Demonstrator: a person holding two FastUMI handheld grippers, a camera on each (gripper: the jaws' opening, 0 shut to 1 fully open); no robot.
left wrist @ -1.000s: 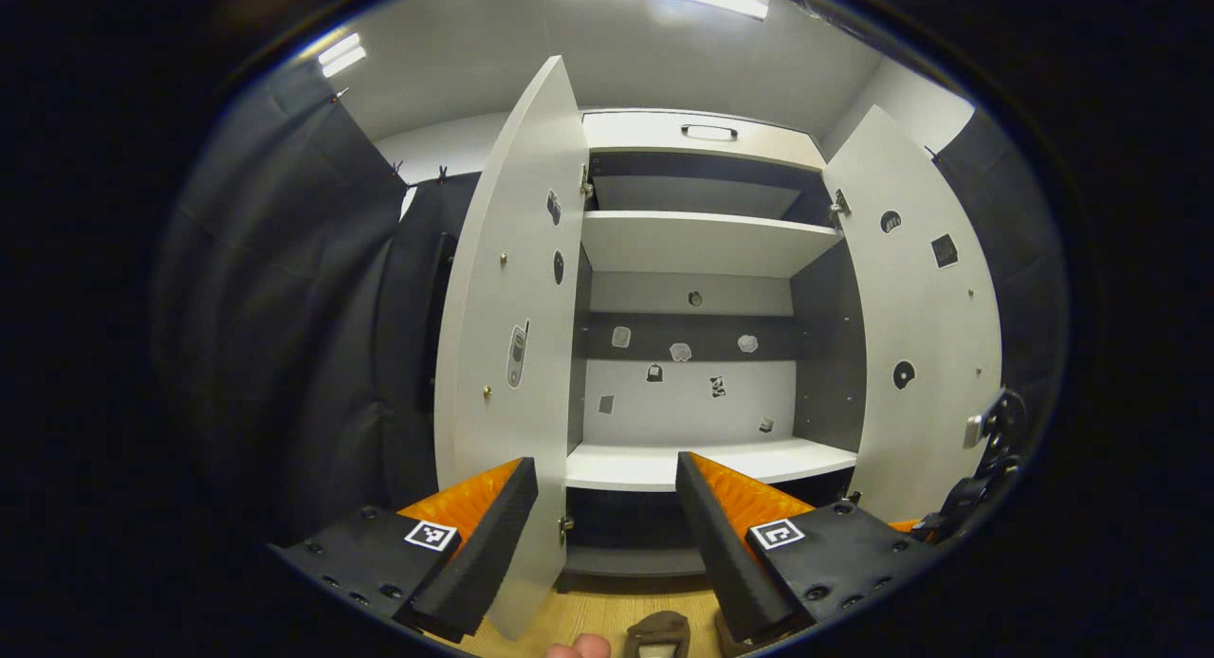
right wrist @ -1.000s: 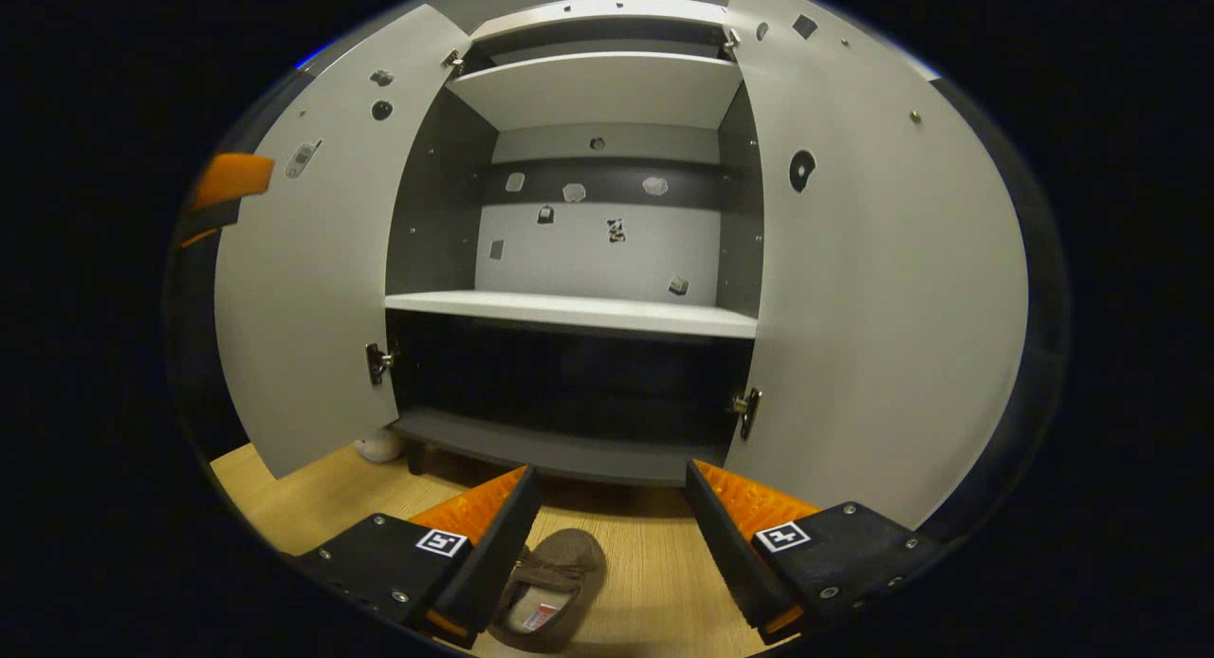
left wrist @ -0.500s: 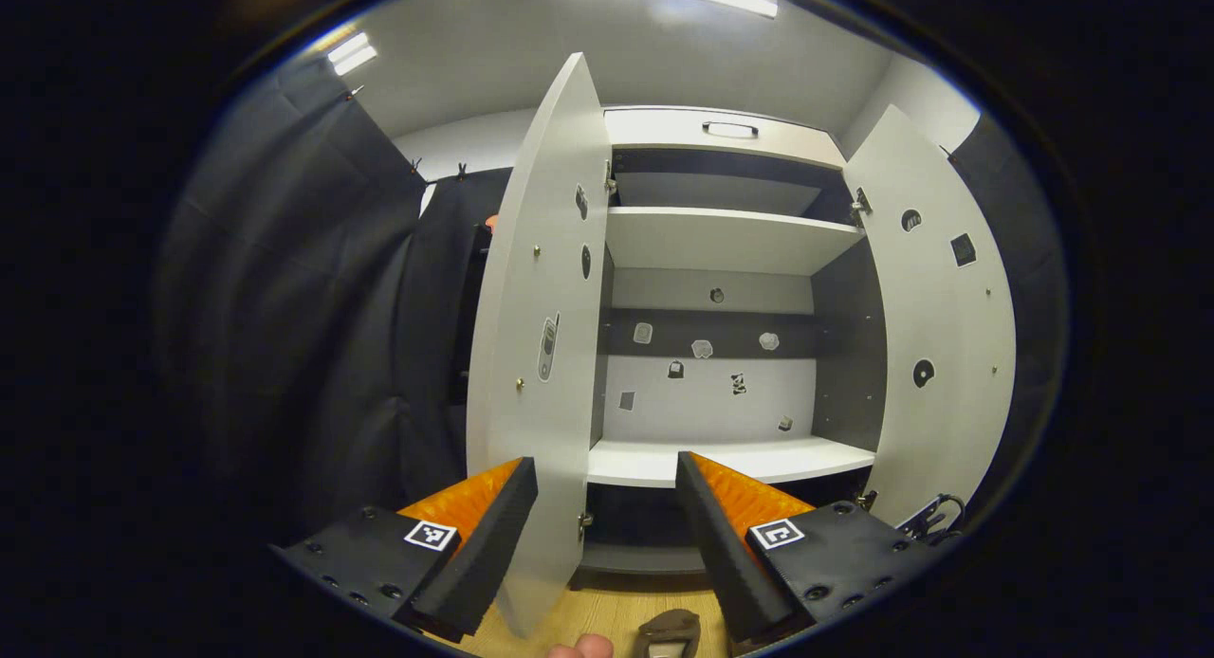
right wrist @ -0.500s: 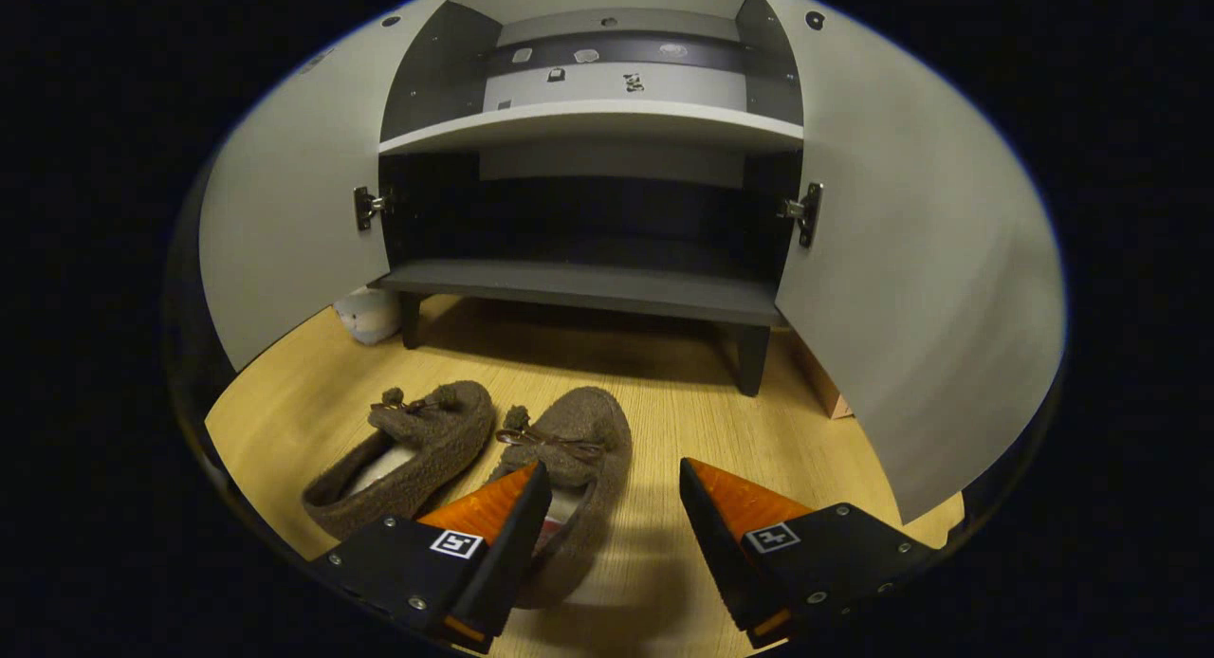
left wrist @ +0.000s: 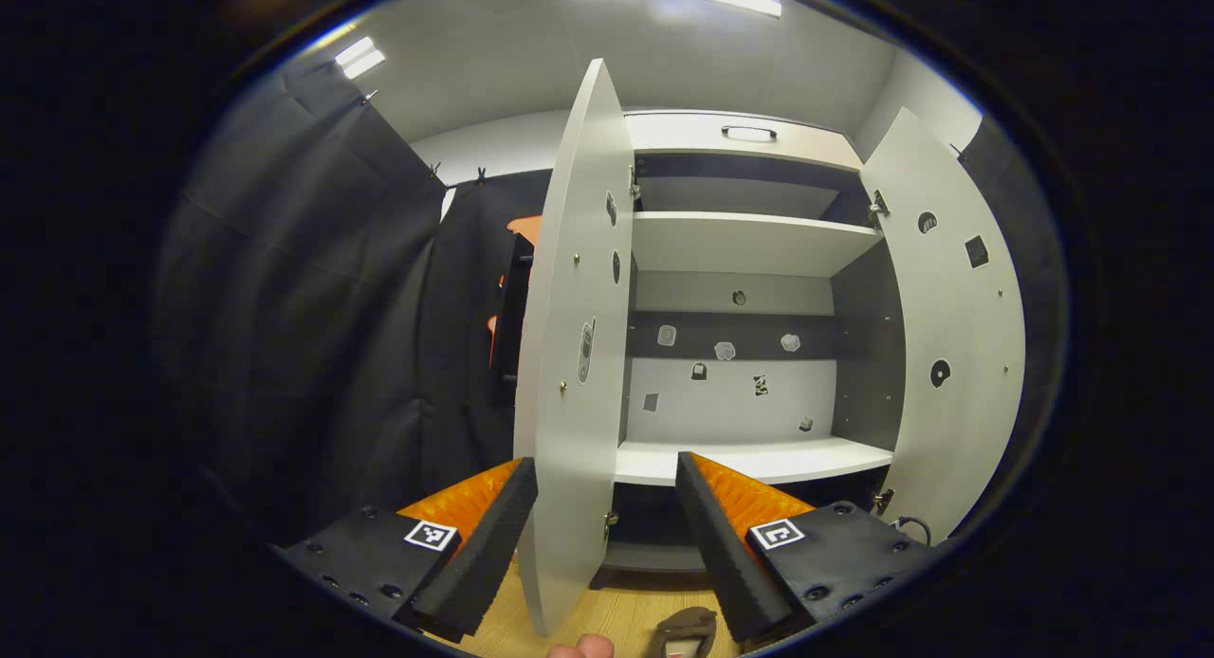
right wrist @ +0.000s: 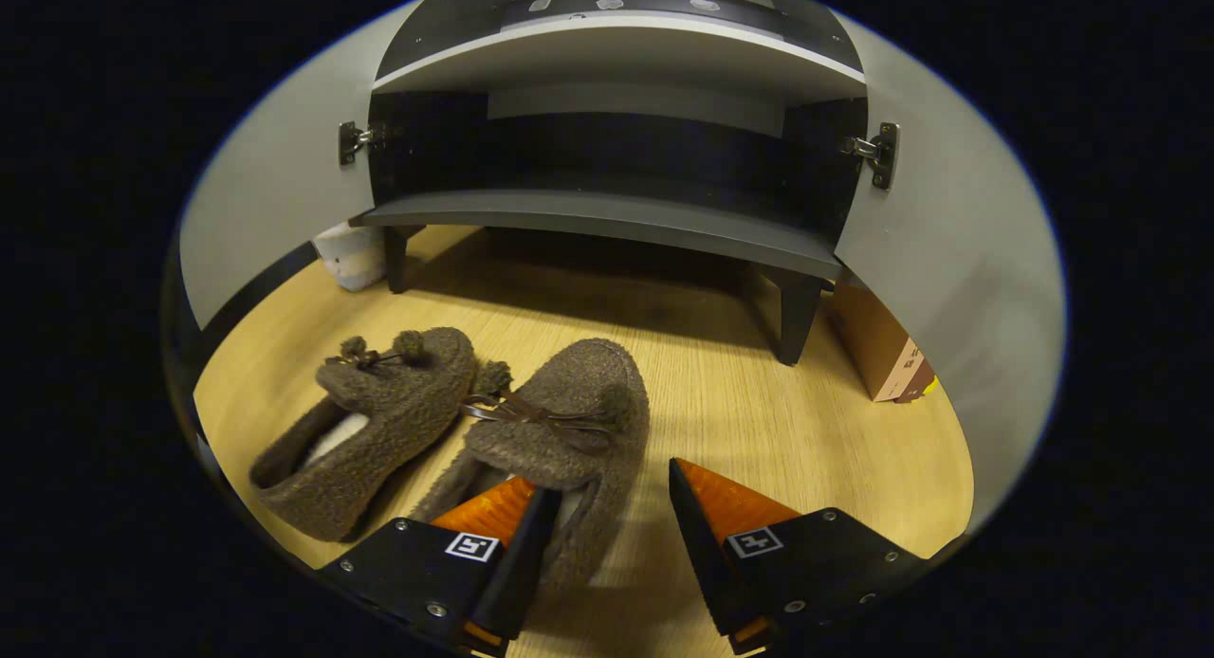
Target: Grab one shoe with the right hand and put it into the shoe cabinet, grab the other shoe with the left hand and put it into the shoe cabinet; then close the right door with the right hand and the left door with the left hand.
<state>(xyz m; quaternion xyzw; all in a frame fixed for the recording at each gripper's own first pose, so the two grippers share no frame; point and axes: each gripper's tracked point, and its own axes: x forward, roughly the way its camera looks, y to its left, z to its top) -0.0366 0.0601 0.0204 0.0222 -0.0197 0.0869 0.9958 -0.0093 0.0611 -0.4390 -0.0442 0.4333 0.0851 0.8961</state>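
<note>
Right gripper (right wrist: 602, 535) low over the wooden floor (right wrist: 759, 421), fingers apart and clamped on nothing, left finger (right wrist: 493, 516) over the opening of the right shoe (right wrist: 560, 430), right finger over bare floor just beside it. Left shoe (right wrist: 370, 421) lying beside its mate, toes of both pointing toward the shoe cabinet (right wrist: 607, 222), both on the floor near the cabinet's front, both doors open. Left gripper (left wrist: 607, 535) held higher, fingers apart and empty, facing the left door (left wrist: 574, 374) edge-on, with the white shelf (left wrist: 749, 459) and right door (left wrist: 948, 336) beyond.
</note>
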